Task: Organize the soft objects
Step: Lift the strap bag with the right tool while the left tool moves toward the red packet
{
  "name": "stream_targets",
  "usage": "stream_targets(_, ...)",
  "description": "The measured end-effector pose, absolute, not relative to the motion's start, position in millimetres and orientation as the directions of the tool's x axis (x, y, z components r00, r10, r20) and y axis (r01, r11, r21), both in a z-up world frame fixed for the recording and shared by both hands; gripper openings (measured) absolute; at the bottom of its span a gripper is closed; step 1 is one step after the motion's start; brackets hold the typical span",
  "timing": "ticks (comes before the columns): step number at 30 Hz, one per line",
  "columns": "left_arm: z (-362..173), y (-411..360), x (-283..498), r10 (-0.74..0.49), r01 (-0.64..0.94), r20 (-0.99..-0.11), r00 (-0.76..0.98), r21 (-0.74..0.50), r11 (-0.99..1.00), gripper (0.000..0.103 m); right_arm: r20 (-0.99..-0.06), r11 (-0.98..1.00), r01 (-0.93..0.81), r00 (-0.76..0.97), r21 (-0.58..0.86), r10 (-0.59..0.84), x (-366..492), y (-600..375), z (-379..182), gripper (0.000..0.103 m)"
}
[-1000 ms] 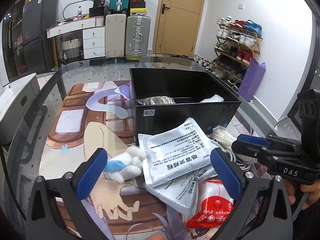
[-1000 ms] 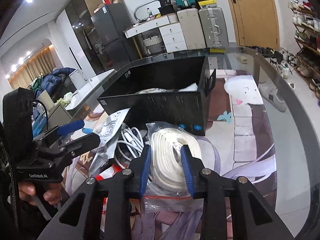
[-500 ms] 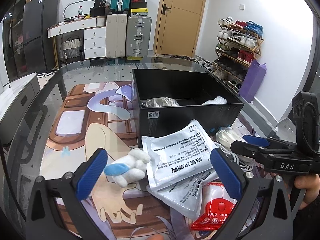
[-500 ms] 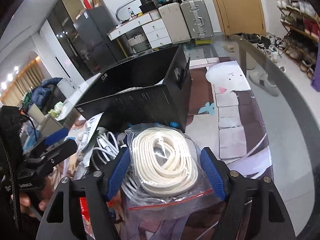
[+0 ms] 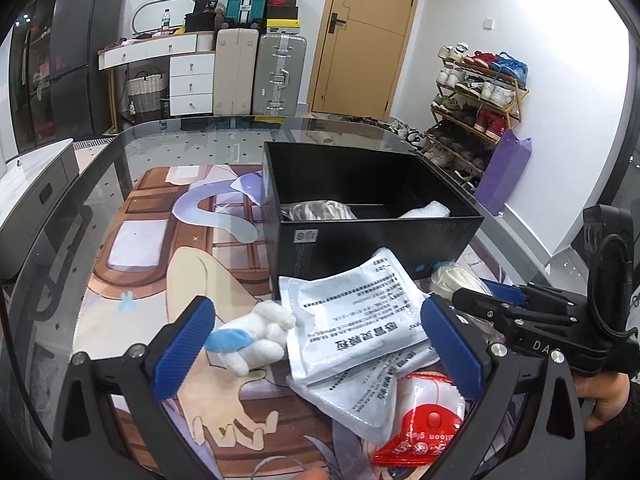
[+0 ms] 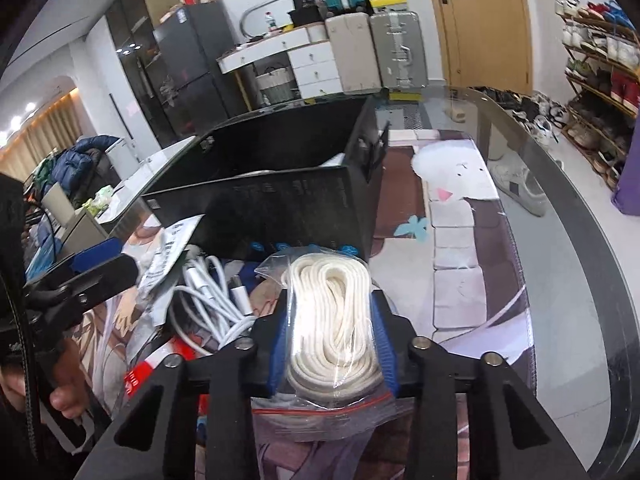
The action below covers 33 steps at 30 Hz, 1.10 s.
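Observation:
My right gripper point(image 6: 334, 344) is shut on a clear bag of coiled white rope point(image 6: 332, 316), just in front of the black box point(image 6: 280, 184). It also shows in the left wrist view point(image 5: 516, 312). My left gripper point(image 5: 316, 348) is open above a white and blue plush toy point(image 5: 256, 336) and white printed pouches point(image 5: 352, 316). The black box point(image 5: 376, 236) holds a grey bundle point(image 5: 320, 212) and a white piece point(image 5: 428, 211).
A red packet point(image 5: 420, 432) lies under the pouches. White cables point(image 6: 216, 300) lie left of the rope bag. The glass table point(image 6: 560, 208) has a printed mat. Suitcases, drawers and a shoe rack stand beyond.
My right gripper opened wide around the rope bag, then shut on it. My left gripper stayed open and barely moved.

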<state>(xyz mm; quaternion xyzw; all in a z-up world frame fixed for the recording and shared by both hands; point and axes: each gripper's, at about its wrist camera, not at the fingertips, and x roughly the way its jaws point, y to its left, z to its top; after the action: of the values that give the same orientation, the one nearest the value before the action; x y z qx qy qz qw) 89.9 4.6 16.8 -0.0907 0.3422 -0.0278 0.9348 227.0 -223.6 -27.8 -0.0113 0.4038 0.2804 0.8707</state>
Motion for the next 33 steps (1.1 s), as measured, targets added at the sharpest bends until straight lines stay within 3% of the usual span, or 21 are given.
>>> stream_targets(18, 5.8, -3.9, 116.4, -0.197, -0.001, -0.673, 0.713, -0.282, 0.959, 0.103, -0.650, 0.805, -0.548, 0.529, 0.230, 0.546, 210.9, -228.8, 0.4, 0.036)
stream_targets(33, 16.4, -10.9, 102.7, -0.152, 0.021, -0.687, 0.711, -0.195, 0.981, 0.103, -0.645, 0.816, -0.520, 0.537, 0.254, 0.543, 215.2, -242.1, -0.5, 0.036)
